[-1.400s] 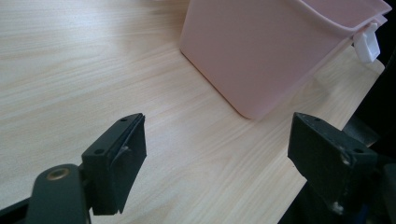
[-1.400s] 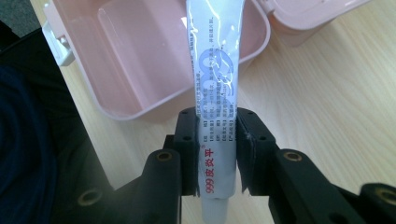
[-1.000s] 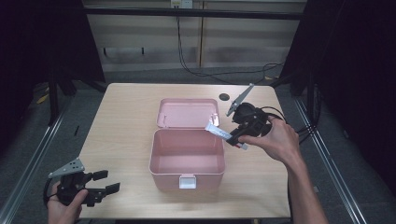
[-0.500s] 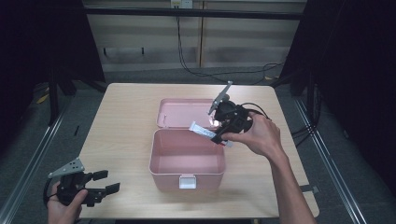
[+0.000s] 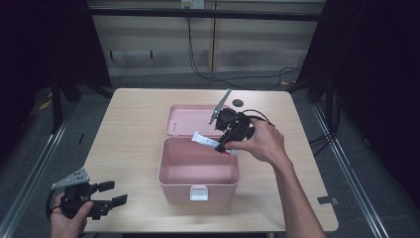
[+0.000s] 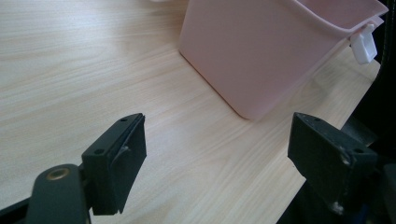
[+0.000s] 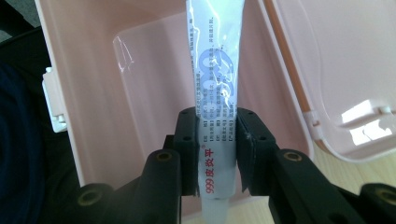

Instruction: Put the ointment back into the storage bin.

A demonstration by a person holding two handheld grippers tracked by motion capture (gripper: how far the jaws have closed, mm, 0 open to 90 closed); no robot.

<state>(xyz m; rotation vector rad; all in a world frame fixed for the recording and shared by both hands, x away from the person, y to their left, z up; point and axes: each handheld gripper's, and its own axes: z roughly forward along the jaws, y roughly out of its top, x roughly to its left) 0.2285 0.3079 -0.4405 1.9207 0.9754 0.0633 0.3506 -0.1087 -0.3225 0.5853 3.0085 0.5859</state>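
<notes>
The table (image 5: pixel 133 124) carries an open pink box (image 5: pixel 198 171) near the middle of its front edge, with the lid (image 5: pixel 190 119) lying flat behind it toward the back edge. Since a second ago the right tongs (image 5: pixel 225 143) have carried the tube (image 5: pixel 205 141) from over the box's right rear corner leftward, so the tube now hangs over the box's back rim and lid; the box and the left tongs (image 5: pixel 110 193) have kept their places. The right tongs are clenched on the white tube, their pads (image 7: pixel 189 140) pressing both its sides near the cap end. The left tongs sit at the table's front left corner, jaws spread wide, grasping nothing.
</notes>
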